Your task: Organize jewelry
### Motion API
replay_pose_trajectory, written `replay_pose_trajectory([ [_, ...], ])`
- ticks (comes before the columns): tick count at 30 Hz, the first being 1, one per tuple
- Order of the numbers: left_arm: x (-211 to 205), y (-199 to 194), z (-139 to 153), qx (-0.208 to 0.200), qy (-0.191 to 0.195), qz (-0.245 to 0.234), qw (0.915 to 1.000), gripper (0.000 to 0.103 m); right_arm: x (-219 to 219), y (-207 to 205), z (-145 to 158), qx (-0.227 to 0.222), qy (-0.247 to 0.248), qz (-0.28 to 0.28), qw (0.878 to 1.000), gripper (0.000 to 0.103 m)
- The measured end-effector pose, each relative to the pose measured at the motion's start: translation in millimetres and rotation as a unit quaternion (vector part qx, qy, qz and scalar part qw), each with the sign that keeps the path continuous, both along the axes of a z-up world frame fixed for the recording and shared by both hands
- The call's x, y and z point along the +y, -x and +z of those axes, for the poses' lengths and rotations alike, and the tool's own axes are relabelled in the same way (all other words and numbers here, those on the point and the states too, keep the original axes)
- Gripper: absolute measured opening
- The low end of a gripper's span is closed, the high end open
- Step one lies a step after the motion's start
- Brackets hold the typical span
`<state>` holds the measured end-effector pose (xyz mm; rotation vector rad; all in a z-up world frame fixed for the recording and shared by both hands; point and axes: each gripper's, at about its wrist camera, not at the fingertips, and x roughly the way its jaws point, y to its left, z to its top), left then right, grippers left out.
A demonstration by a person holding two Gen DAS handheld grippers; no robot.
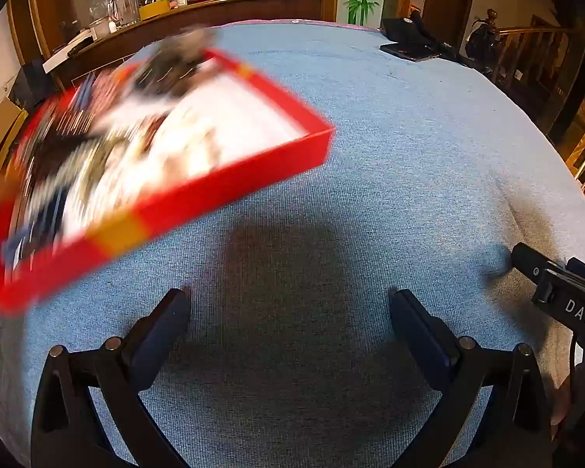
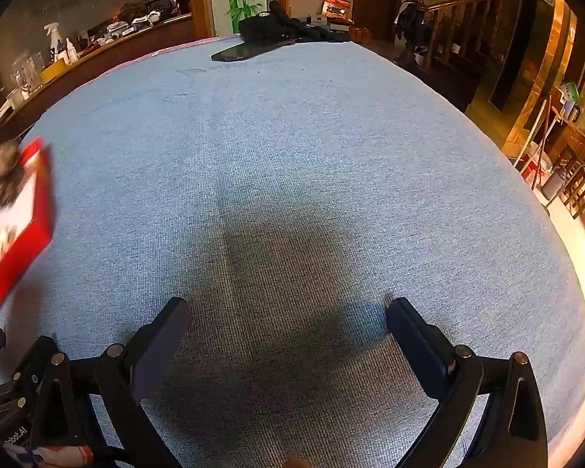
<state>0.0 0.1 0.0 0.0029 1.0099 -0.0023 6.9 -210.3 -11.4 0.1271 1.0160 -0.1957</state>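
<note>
Left wrist view shows a red tray (image 1: 230, 183) up in the air on my left side, tipped, with one corner high. It is all smeared, so I think it is moving. I cannot see what is holding it. Inside are heaps of jewelry (image 1: 109, 148), but they are too blurry to tell apart. I think I see beads and dark stringy bits, and I cannot be sure.

Both my grippers are spread wide with nothing in them. My left gripper (image 1: 288, 312) points down at the blue cloth (image 1: 390, 148), near the low edge of the tray. My right gripper (image 2: 286, 318) points at bare cloth too, well apart from the tray, which peeks in at the left edge of its view.

The tray looks thin and light, like card, so I guess it will bend if I squeeze hard. I would pinch its red side wall (image 1: 199, 199), not the corner. The jewelry is probably small, slippy and tangly. Chains may snag each other. I would pick one piece at a time, gently, by a thick part.
</note>
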Motion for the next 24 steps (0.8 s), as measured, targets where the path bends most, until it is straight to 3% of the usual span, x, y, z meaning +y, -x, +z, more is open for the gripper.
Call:
replay_pose_trajectory([
  [24, 0.3, 4.7, -4.3, 0.0, 0.0, 0.0, 1.0, 0.103, 1.7, -0.7, -0.6, 0.001, 0.003, 0.0, 1.0, 0.103],
])
